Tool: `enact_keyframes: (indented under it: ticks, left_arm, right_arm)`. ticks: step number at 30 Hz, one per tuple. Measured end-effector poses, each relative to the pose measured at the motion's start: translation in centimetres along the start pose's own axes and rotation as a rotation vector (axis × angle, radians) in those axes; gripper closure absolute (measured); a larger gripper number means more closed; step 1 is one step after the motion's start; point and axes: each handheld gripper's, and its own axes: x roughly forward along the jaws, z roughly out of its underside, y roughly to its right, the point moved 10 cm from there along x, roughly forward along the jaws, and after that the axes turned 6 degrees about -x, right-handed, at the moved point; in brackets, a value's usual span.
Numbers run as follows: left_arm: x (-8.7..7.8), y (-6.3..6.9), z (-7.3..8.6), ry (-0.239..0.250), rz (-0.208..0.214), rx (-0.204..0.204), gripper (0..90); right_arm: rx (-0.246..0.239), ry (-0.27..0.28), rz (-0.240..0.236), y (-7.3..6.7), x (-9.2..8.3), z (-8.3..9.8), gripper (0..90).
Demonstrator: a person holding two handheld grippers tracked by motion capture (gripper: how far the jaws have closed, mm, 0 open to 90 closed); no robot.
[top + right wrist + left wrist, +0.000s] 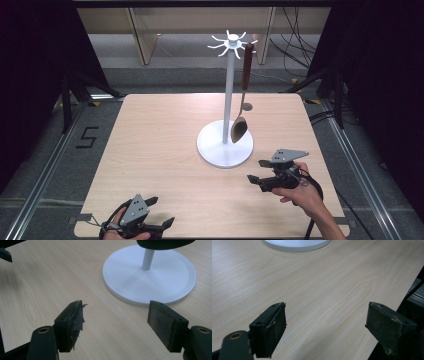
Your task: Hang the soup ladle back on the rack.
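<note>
A tall white metal utensil stand [229, 100], with a round flat base and a crown of curved hooks at its top, is seen upright on the light wooden table [150, 150], slightly right of the table's middle. A wooden spoon with a dark reddish-brown handle [243, 95] is hung from one of the hooks on the stand's right side; its bowl points down and is held just above the white base, beside the pole.

The right gripper [256, 171] is held by a hand at the near right part of the table, just in front of the base's right edge and apart from it. Its jaws are spread wide and nothing is held between them. In the right gripper view, the gripper [115, 322] is aimed at bare table, with the white base [150, 280] just beyond its jaws and the pole rising from it.

The left gripper [160, 212] is held low at the near left edge of the table, well apart from the stand. Its jaws are likewise spread wide with nothing between them. In the left gripper view, the gripper [325, 330] is shown over bare wood, and the rim of the base [297, 245] is seen far off at the top.
</note>
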Motion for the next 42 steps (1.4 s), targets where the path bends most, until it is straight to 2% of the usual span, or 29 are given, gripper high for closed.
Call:
enact_keyframes:
  ticks: [1,3,4,5,7,9,11,12,13,14,15,16,17,18,19,20,21,22,24,27,29,31,33,34,35,37,39,41,42]
  left_arm:
    - [0.0,0.0,0.0,0.000,0.000,-0.001,15.6]
    - [0.0,0.0,0.0,0.000,0.000,0.000,15.6]
    - [0.0,0.3,0.1,-0.001,-0.001,-0.050,15.6]
    - [0.0,0.3,0.1,0.000,-0.001,-0.051,15.6]
    - [0.0,0.0,0.0,0.000,0.001,-0.001,15.6]
    - [0.0,0.0,0.0,0.000,0.000,-0.001,15.6]
    - [0.0,0.0,0.0,0.001,0.000,0.000,15.6]
    - [0.0,0.0,0.0,0.001,0.000,0.000,15.6]
    - [0.0,0.3,0.1,0.000,-0.002,-0.053,15.6]
    - [0.0,0.3,0.1,0.000,0.000,-0.048,15.6]
    - [0.0,0.0,0.0,0.000,0.000,-0.004,15.6]
    - [0.0,0.0,0.0,0.000,0.000,-0.001,15.6]
    - [0.0,0.0,0.0,0.000,0.000,-0.002,15.6]
    - [0.0,0.0,0.0,0.001,0.001,-0.007,15.6]
    - [0.0,0.0,0.0,0.001,0.000,-0.005,15.6]
    - [0.0,0.0,0.0,0.001,0.000,-0.006,15.6]
    - [0.0,0.0,0.0,0.001,0.000,-0.006,15.6]
    - [0.0,0.3,0.1,0.001,0.000,-0.055,15.5]
    - [0.0,0.3,0.1,0.003,0.000,-0.058,15.4]
    - [0.0,0.3,0.1,0.001,0.000,-0.056,15.4]
    - [0.1,0.3,0.1,0.002,0.005,-0.053,15.3]
    - [0.1,0.3,0.1,0.002,0.003,-0.057,15.4]
    - [0.1,0.3,0.1,0.002,0.004,-0.057,15.4]
    - [0.1,0.3,0.1,0.002,0.004,-0.057,15.4]
    - [0.0,0.3,0.1,0.001,0.005,-0.055,15.4]
    - [0.0,0.3,0.1,0.000,0.001,-0.054,15.4]
    - [0.0,0.3,0.1,0.001,0.001,-0.056,15.4]
    - [0.1,0.3,0.1,0.003,0.004,-0.058,15.4]
    - [0.1,0.4,0.1,0.002,0.005,-0.057,15.4]
  right_arm:
    - [-0.018,0.005,-0.008,0.0,0.1,0.1,29.6]
    - [0.000,-0.005,-0.014,-0.2,0.1,0.4,29.6]
    - [-0.004,0.004,-0.003,-0.2,0.2,0.4,29.5]
    - [-0.023,-0.001,-0.009,-0.1,0.1,0.5,29.5]
    - [-0.010,0.004,-0.001,-0.3,0.1,0.7,29.5]
    - [0.016,-0.007,-0.013,-0.6,0.0,0.9,29.5]
    - [-0.015,0.004,-0.001,-0.3,0.1,1.0,29.5]
    - [-0.019,-0.003,-0.014,-0.4,0.0,1.2,29.5]
    - [-0.011,-0.004,-0.013,-0.5,0.0,1.3,29.5]
    - [0.024,-0.013,-0.005,-0.7,-0.1,1.5,29.6]
    - [-0.004,-0.005,0.002,-0.4,-0.2,1.5,29.5]
    - [0.002,-0.010,0.002,-0.5,-0.2,1.6,29.5]
    - [0.027,-0.021,-0.006,-0.7,-0.2,1.8,29.5]
    - [0.014,-0.019,-0.005,-0.6,-0.2,1.9,29.4]
    - [0.023,-0.019,0.000,-0.6,-0.2,2.0,29.4]
    - [-0.005,-0.014,-0.011,-0.5,-0.2,2.1,29.4]
    - [0.018,-0.025,-0.008,-0.6,-0.3,2.3,29.4]
    - [-0.004,-0.021,-0.018,-0.6,-0.3,2.4,29.3]
    - [0.021,-0.022,-0.005,-0.8,-0.5,2.6,29.3]
    - [0.017,-0.018,0.004,-0.6,-0.7,2.8,29.2]
    - [0.027,-0.028,-0.009,-0.9,-0.8,3.2,29.1]
    - [0.013,-0.028,-0.006,-0.8,-0.8,3.5,29.0]
    - [0.040,-0.037,-0.004,-1.2,-0.9,3.9,29.1]
    - [0.018,-0.031,0.004,-0.9,-0.9,4.0,29.1]
    - [0.020,-0.033,-0.010,-1.1,-1.0,4.1,29.0]
    - [0.024,-0.031,0.001,-1.0,-1.2,4.3,29.0]
    - [0.023,-0.027,-0.015,-1.1,-1.3,4.5,29.0]
    - [0.043,-0.024,-0.008,-1.1,-1.5,4.7,28.9]
    - [0.070,-0.030,-0.007,-1.4,-1.6,4.8,28.9]
